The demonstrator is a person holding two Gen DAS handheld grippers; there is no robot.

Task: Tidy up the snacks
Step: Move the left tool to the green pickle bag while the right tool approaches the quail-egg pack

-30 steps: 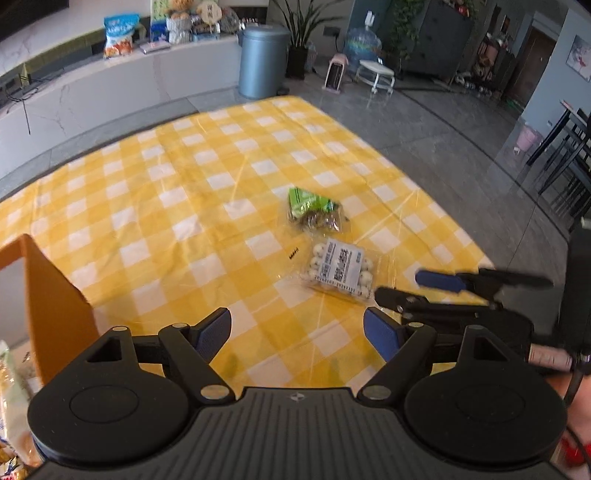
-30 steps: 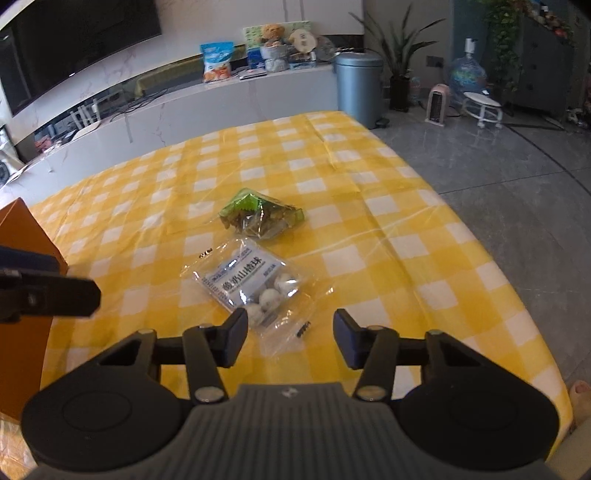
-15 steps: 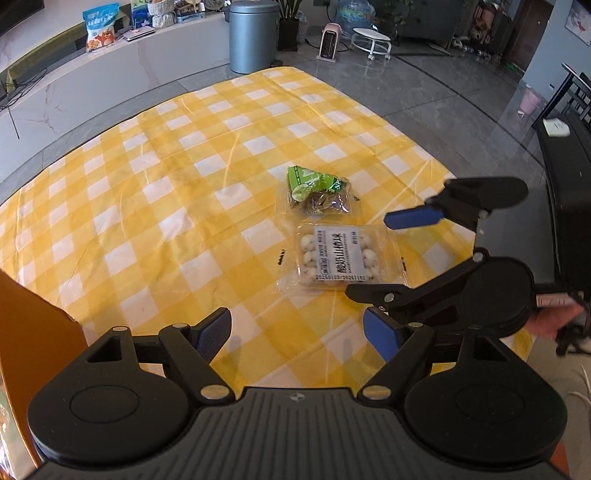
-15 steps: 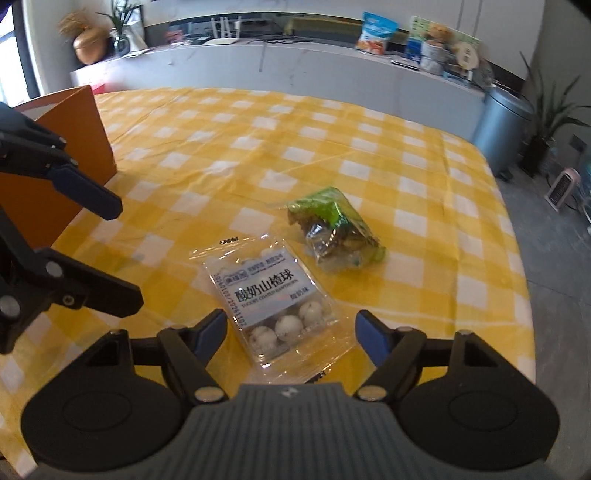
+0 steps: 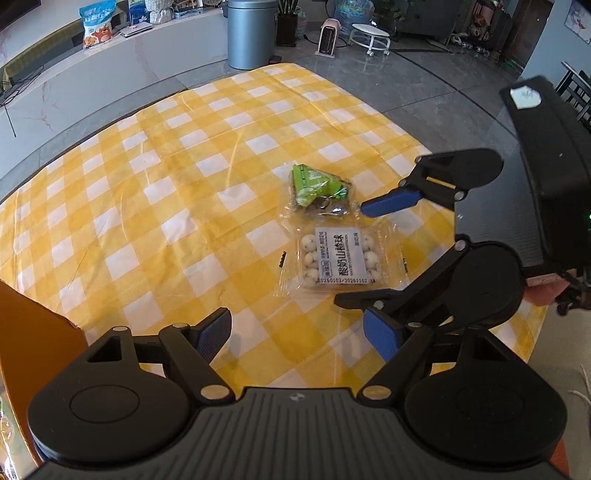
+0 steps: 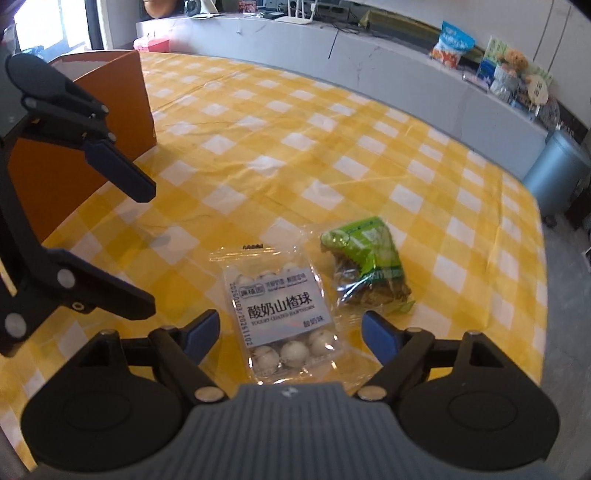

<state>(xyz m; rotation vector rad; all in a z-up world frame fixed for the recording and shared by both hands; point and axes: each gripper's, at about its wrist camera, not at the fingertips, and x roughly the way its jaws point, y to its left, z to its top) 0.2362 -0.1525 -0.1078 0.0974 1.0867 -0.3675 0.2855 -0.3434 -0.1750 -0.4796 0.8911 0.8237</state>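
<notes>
Two snacks lie on the yellow checked tablecloth [image 5: 155, 206]: a clear packet of white yoghurt balls [image 5: 340, 258] [image 6: 280, 306] and, just behind it, a green packet [image 5: 317, 188] [image 6: 365, 258]. My right gripper [image 6: 291, 328] [image 5: 351, 254] hovers over the ball packet with its jaws opening. The packet's near end lies between the fingers, and the pads do not press on it. Left of both packets, my left gripper [image 5: 299, 332] [image 6: 146, 249] stands open and empty. An orange box [image 5: 29, 350] [image 6: 92, 110] stands at the table's left end.
The table's right edge [image 5: 480, 206] drops to a grey tiled floor. Beyond the table's far end stand a grey bin [image 5: 247, 33] [image 6: 557, 173] and a low white counter [image 5: 74, 74] that carries a blue snack bag [image 5: 98, 27]. A hand [image 5: 546, 291] holds the right gripper.
The right gripper has rolled, swung in over the ball packet and spread its fingers wider. The left gripper has tipped slightly and stays open.
</notes>
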